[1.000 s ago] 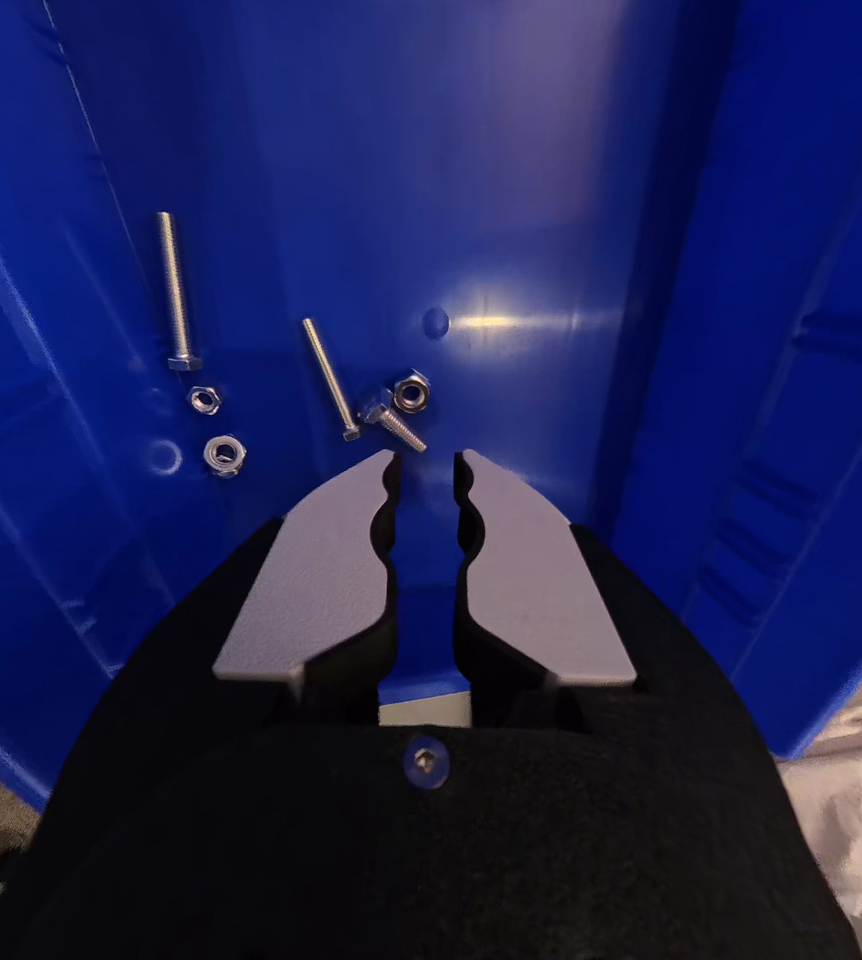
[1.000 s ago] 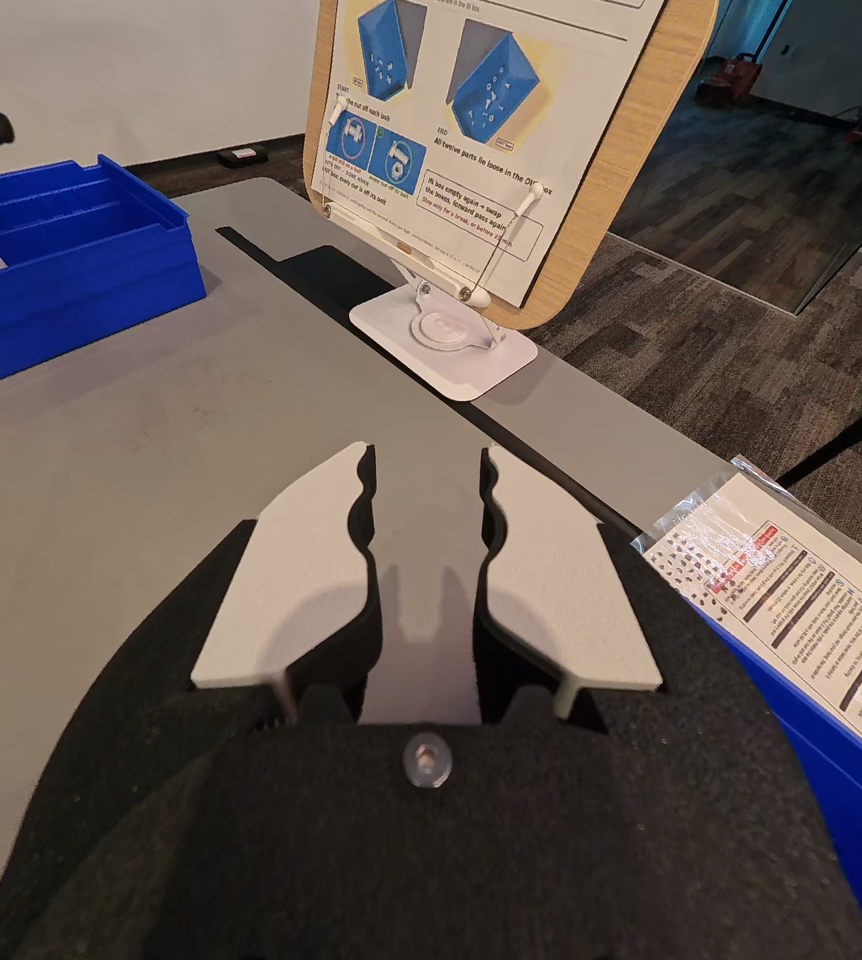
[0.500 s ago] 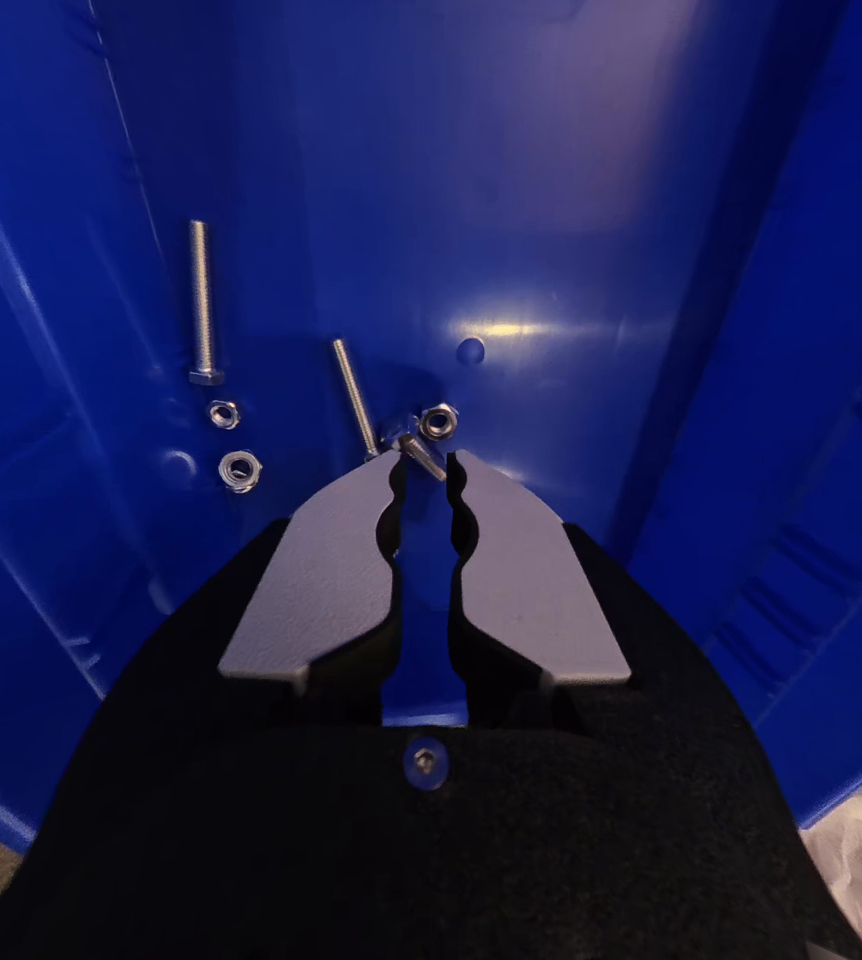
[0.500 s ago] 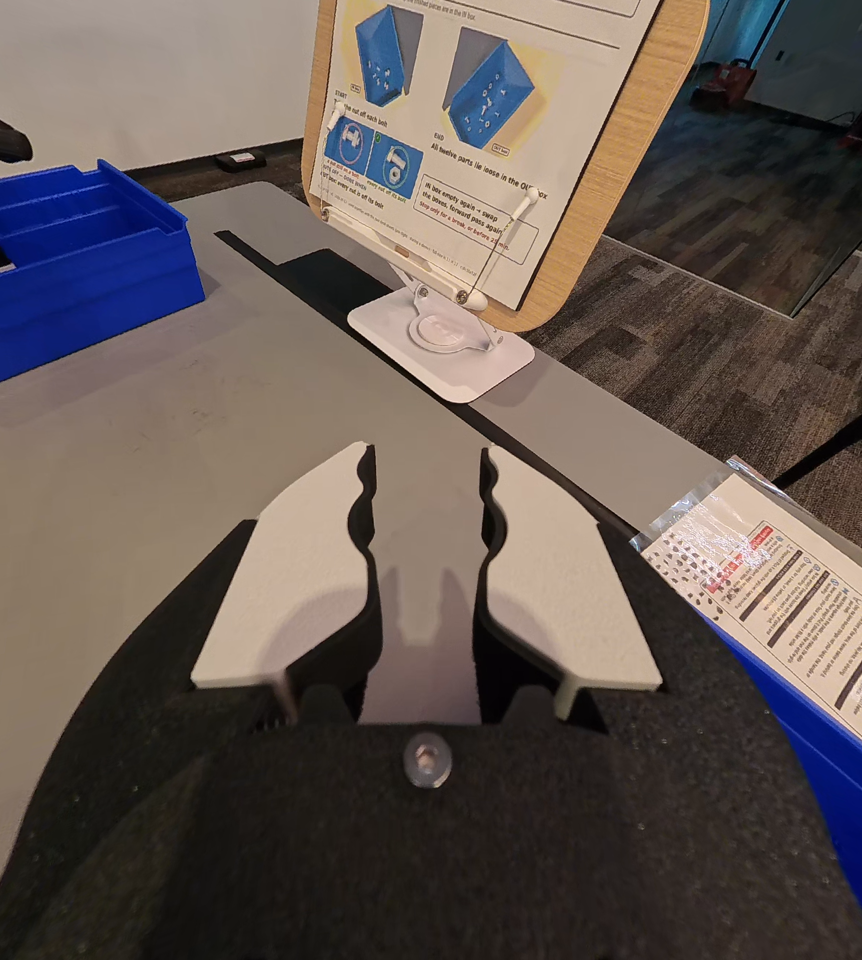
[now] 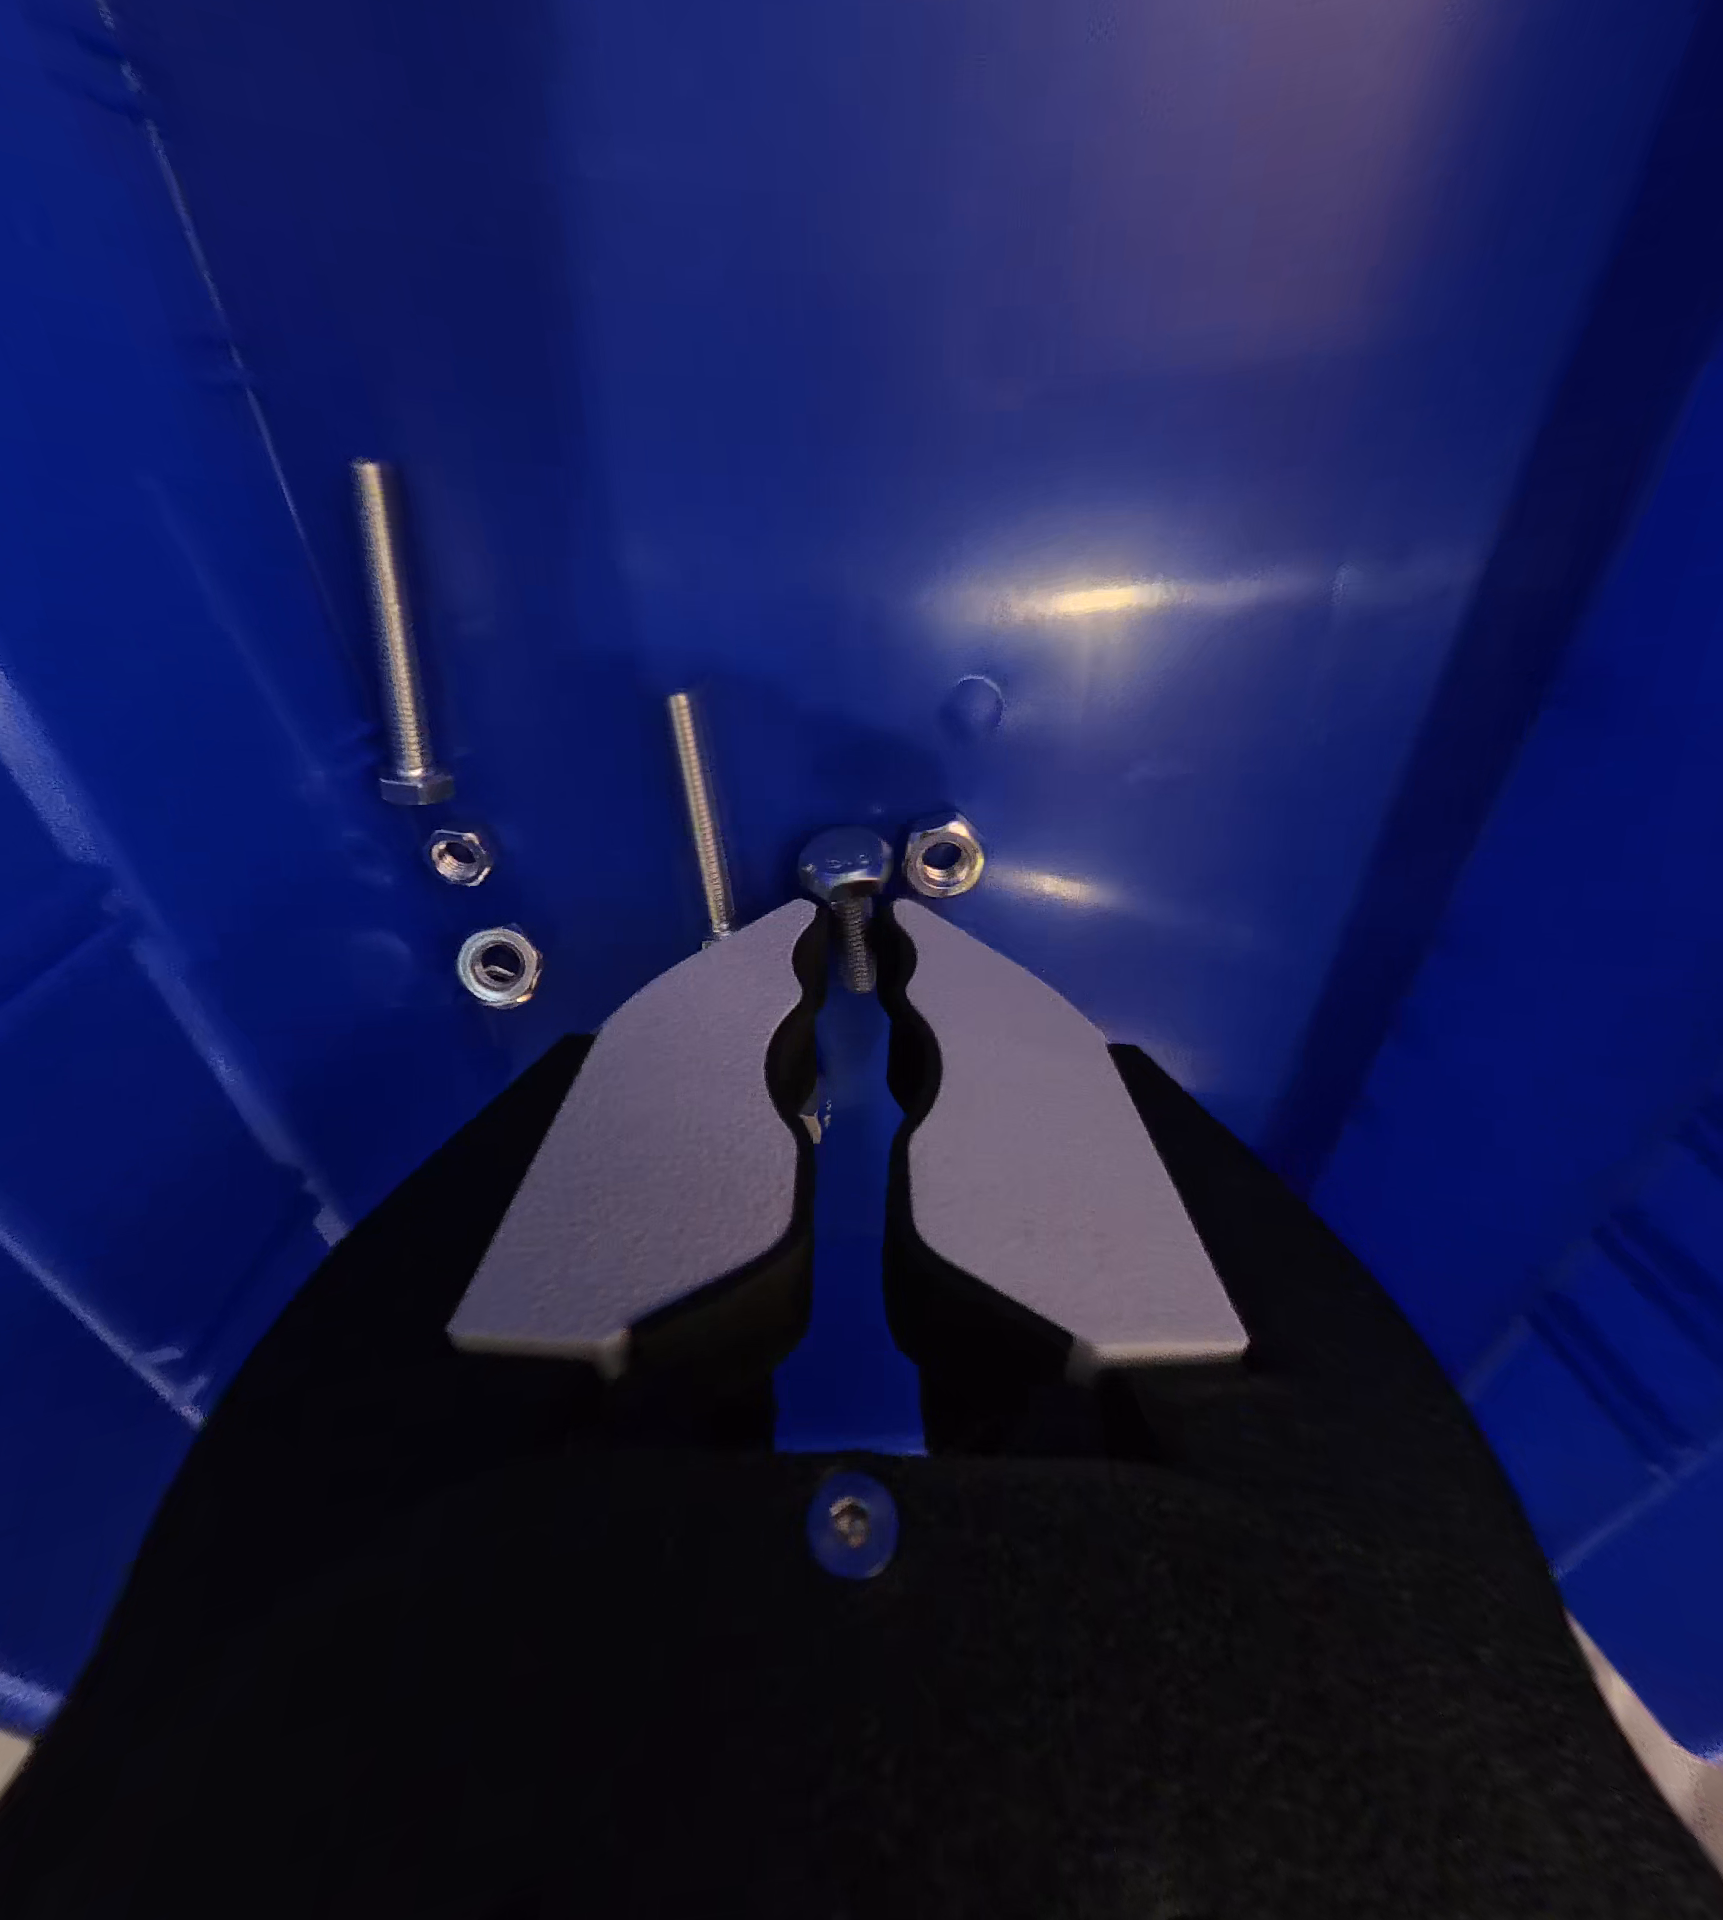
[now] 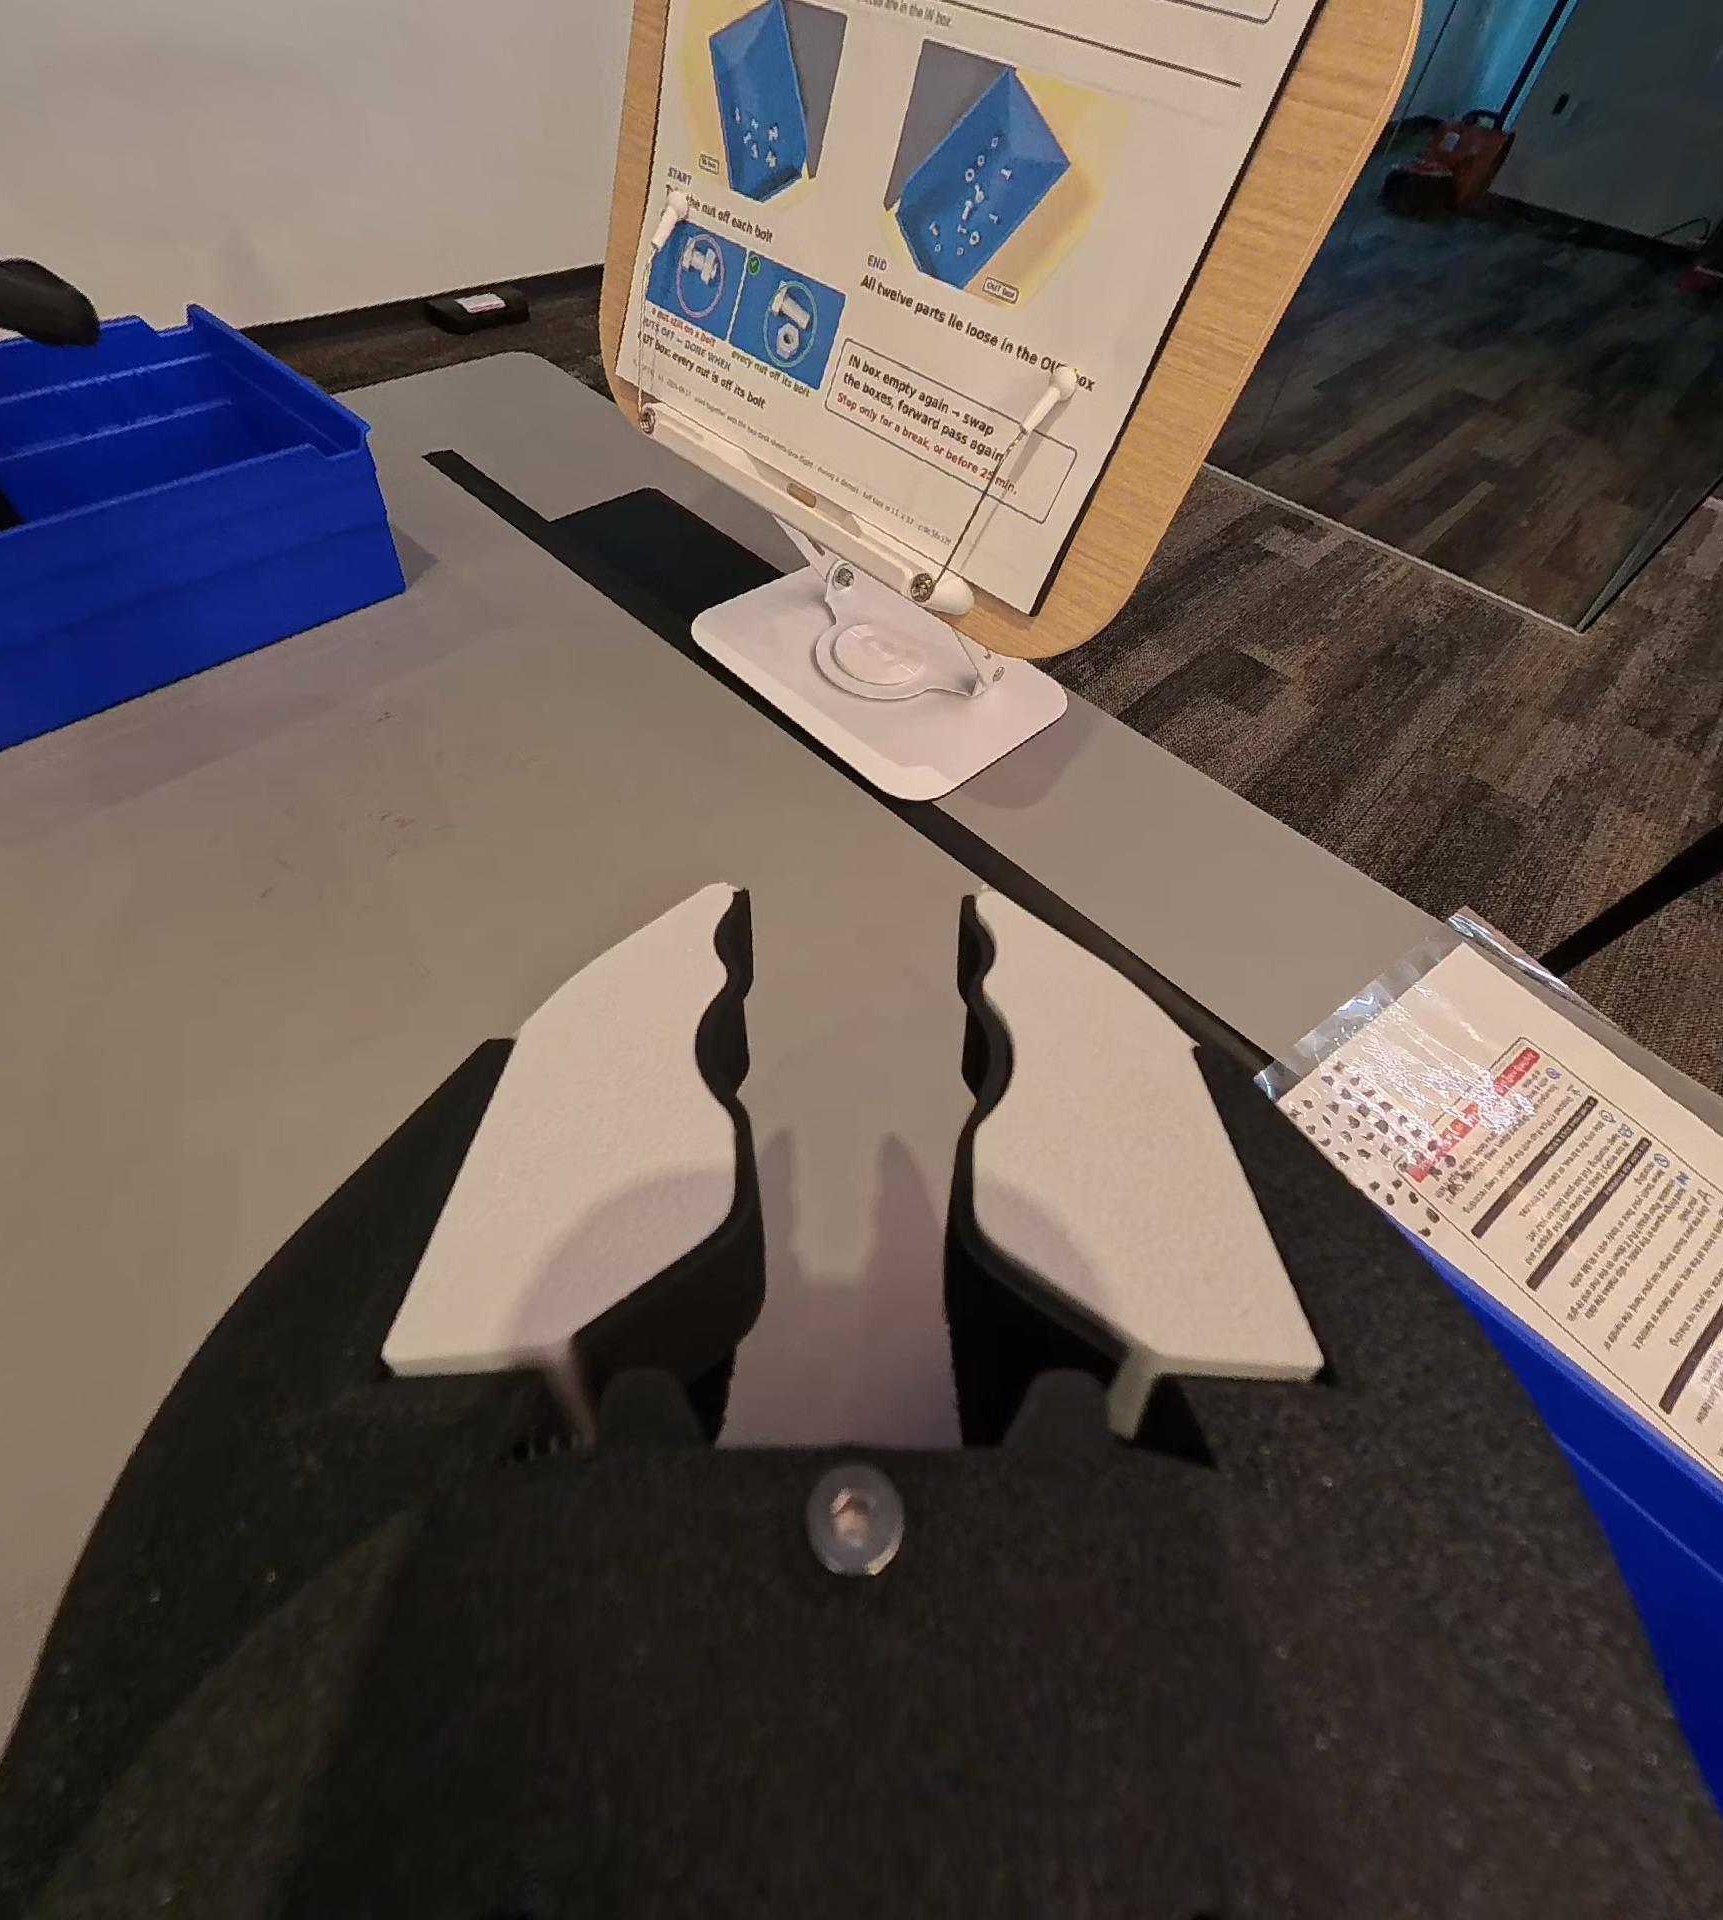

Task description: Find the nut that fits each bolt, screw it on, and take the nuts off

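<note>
Reaching into a blue bin [image 5: 1044,312], the left gripper [image 5: 855,914] pinches a short bolt [image 5: 849,914]; two long bolts, three nuts lie loose. Right view: right gripper [image 6: 852,904] open, empty above grey table [image 6: 213,935]; two blue bins.

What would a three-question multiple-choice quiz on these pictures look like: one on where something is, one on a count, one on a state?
1. Where does the short bolt's shaft lie?
A. Between the left tool's fingers
B. On the grey table
C. Against the sign stand

2. How many loose nuts show in the blue bin?
A. One
B. Three
C. Six

3. What is the right tool doing?
A. Gripping a nut
B. Pinching a bag
C. Open and empty

Answers: 1 A, the shaft sits in the narrow gap between the fingers, its head just beyond their tips. 2 B, two nuts lie at left, one beside the short bolt's head. 3 C, only bare grey table shows between its fingers.
</note>
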The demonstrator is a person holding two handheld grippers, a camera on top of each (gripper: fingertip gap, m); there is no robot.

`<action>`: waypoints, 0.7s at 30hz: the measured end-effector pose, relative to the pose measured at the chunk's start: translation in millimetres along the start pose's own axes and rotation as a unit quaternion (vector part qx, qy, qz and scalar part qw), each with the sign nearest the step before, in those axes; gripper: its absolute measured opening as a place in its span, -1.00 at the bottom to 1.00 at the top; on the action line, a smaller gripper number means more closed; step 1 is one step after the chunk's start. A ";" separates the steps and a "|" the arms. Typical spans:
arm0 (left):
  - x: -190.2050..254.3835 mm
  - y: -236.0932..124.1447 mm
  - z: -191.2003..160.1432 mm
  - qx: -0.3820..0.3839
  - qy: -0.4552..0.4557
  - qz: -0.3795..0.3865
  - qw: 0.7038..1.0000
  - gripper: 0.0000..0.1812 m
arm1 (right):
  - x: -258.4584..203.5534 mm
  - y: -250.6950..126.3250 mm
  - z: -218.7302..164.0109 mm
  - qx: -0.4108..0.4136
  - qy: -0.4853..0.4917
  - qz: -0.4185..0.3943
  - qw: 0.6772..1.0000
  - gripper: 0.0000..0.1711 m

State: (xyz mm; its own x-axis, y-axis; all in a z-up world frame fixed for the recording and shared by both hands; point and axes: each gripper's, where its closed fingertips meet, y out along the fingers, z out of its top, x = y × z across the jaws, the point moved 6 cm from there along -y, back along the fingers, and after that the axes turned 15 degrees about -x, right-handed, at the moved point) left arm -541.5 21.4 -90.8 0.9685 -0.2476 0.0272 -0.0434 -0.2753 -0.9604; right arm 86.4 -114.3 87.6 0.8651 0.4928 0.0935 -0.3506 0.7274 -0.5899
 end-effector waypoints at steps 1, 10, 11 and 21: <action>1.2 -0.5 -1.1 -0.002 0.010 0.003 1.000 -0.92 | 0.0 0.1 -0.2 -0.001 0.000 0.000 1.000 -0.56; 73.7 -113.6 -36.1 0.257 0.139 -0.034 0.956 -0.92 | -0.4 -1.5 1.1 0.002 -0.002 -0.002 1.000 -0.56; 105.5 -131.1 -40.8 0.304 0.196 -0.047 0.931 -0.92 | -0.7 -1.4 1.1 0.002 -0.003 -0.002 1.000 -0.56; 364.2 -21.2 1.8 0.249 0.554 0.130 0.783 -0.92 | -3.5 0.2 -0.2 -0.009 -0.009 -0.006 1.000 -0.56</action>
State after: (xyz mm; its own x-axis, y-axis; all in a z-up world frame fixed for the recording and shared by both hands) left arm -187.4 -61.2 -61.0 0.1221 -0.9659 -0.2283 0.1637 0.2464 -0.9552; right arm 83.4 -116.0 87.0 0.8630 0.4919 0.1148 -0.3327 0.7246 -0.6036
